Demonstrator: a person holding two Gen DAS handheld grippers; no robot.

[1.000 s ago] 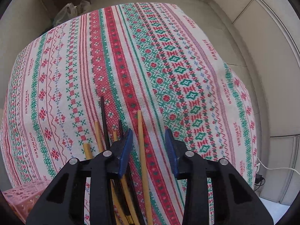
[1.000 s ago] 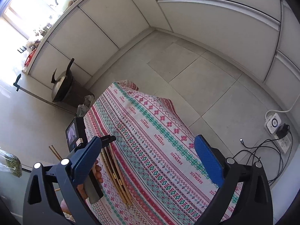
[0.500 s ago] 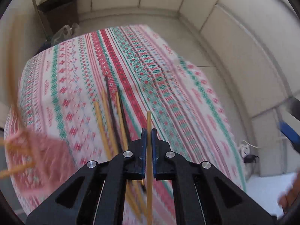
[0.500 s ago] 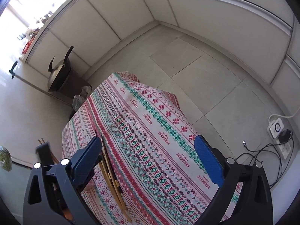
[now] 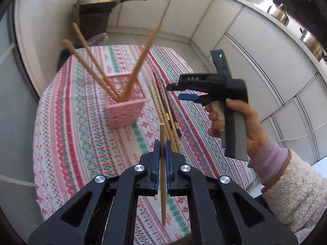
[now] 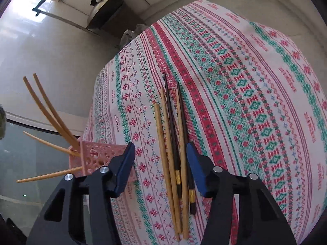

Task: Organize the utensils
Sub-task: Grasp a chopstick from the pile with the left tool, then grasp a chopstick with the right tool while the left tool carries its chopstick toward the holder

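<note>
My left gripper (image 5: 161, 145) is shut on a light wooden chopstick (image 5: 162, 175), held upright above the patterned tablecloth (image 5: 77, 143). A pink perforated basket (image 5: 124, 106) stands on the cloth ahead and holds several wooden chopsticks (image 5: 90, 61) that lean outward. Several more chopsticks (image 5: 165, 110), light wood and dark, lie side by side right of the basket. My right gripper (image 6: 161, 167) is open and empty, low over the near ends of those lying chopsticks (image 6: 173, 143); it shows in the left wrist view (image 5: 184, 91) too. The basket (image 6: 98, 157) is at its left.
The table is small and its edges fall away on all sides to a tiled floor (image 6: 51, 61). A wok on a dark stand (image 5: 96, 10) is beyond the far edge. White cabinets (image 5: 255, 51) run along the right.
My left gripper shut on one chopstick and lifted it off the cloth, pulling back. My right gripper came down from high above the table to just over the lying chopsticks.
</note>
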